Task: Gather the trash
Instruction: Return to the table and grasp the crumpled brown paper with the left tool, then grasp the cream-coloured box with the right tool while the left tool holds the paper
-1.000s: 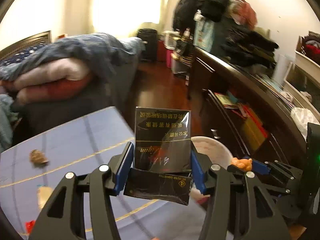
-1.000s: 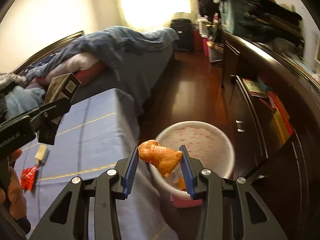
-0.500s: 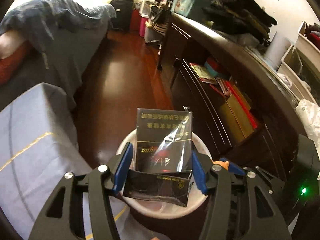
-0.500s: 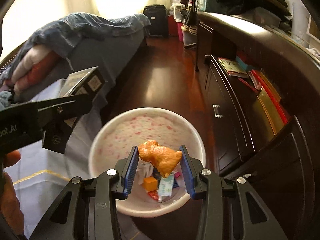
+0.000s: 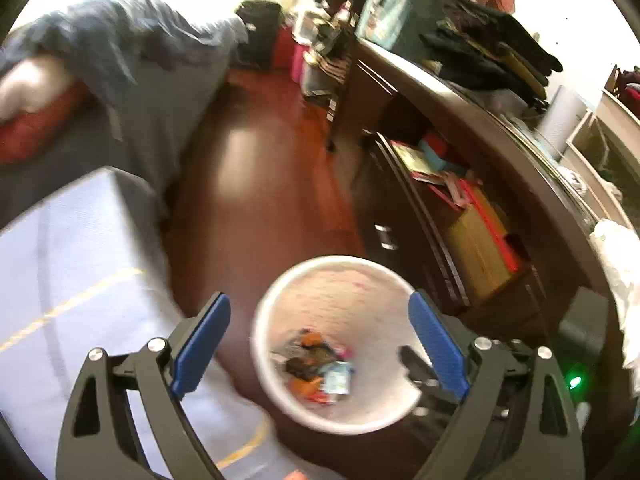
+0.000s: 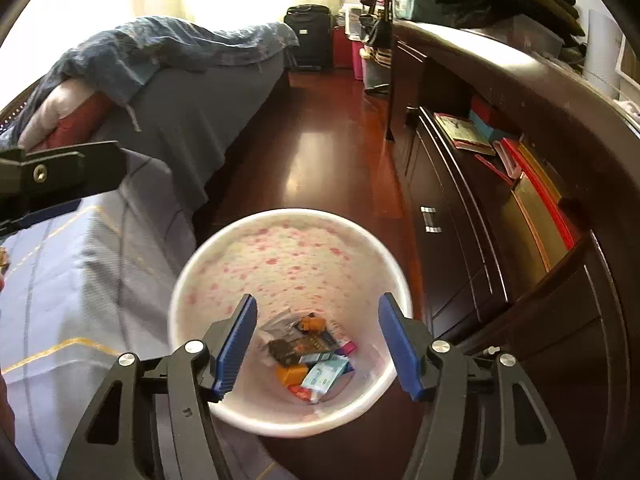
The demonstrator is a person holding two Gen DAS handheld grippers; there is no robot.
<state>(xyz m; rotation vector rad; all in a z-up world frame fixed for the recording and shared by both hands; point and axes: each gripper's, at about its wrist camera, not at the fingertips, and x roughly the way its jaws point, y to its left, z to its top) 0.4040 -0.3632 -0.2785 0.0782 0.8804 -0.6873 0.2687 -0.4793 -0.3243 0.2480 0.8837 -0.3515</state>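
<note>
With both fingers (image 6: 240, 336) parted, trash (image 6: 308, 354) lies in bin (image 6: 288, 224)

Materials and finishes around the waste bin

The waste bin (image 6: 288, 240) looks like smooth white plastic with a thin liner of pink dots. The floor (image 6: 320, 152) is dark red wood, very glossy. The cabinet (image 6: 500, 240) is dark polished wood with small metal handles. The cloth (image 6: 80, 280) on the low table is matt woven fabric, pale blue. The right gripper (image 6: 316, 344) has matt black plastic arms, ribbed blue pads and shiny metal screws. The wrappers (image 6: 320, 372) in the bin look like glossy foil and paper.
</note>
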